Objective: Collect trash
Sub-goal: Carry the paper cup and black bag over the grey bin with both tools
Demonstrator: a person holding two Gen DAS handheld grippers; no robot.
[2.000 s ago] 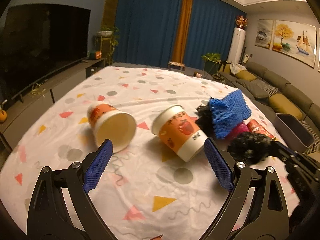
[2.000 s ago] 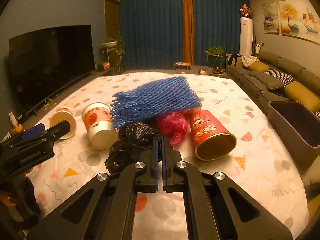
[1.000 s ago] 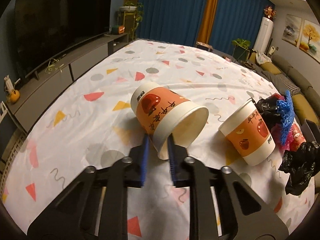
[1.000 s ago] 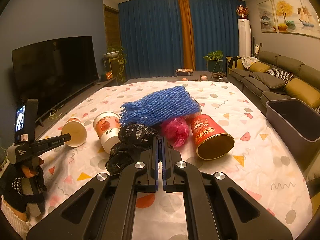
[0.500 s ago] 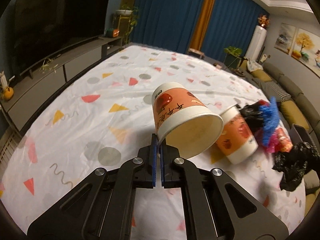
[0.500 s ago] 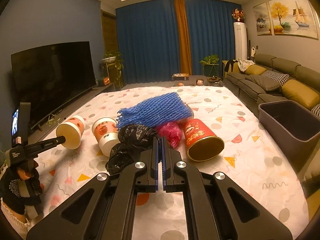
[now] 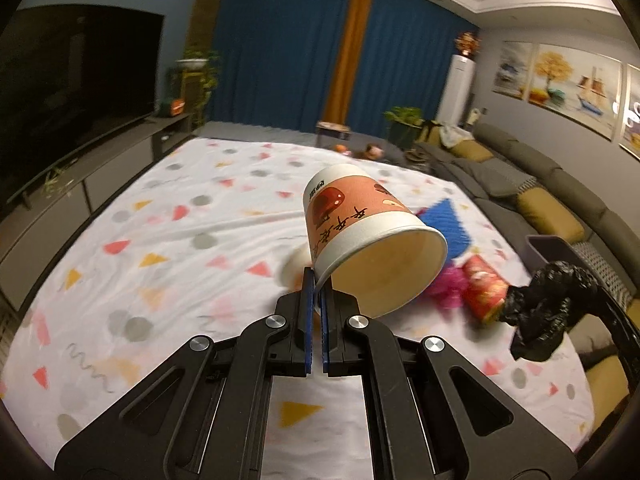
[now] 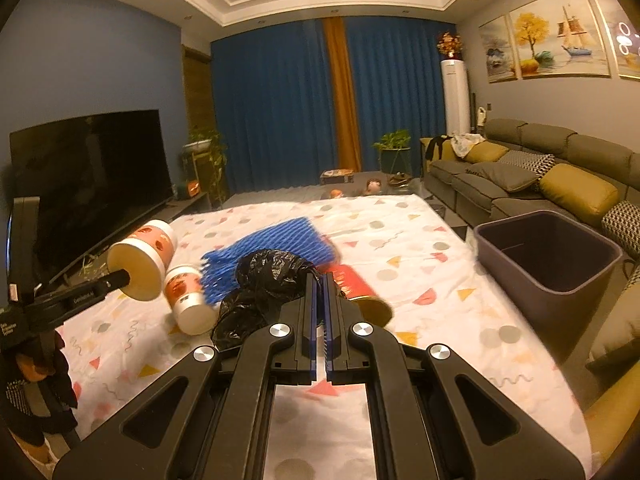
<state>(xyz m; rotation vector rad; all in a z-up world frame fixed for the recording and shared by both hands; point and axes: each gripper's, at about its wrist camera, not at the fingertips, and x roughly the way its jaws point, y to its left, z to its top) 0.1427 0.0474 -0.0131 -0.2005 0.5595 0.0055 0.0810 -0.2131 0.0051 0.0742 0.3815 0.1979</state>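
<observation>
Lifted since earlier, my left claw [image 7: 316,280] clamps the paper cup [image 7: 368,240] rim; right claw [image 8: 319,280] grips the black bag [image 8: 264,280]. Next: carry both to the bin [image 8: 548,256], right of it.

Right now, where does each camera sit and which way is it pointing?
Left wrist: on the left gripper, facing the curtains over the table; its fingers pinch the paper cup.
Right wrist: on the right gripper, facing likewise; its fingers clamp the black bag.
Shared: cup, bag, blue foam net, grey bin.
</observation>
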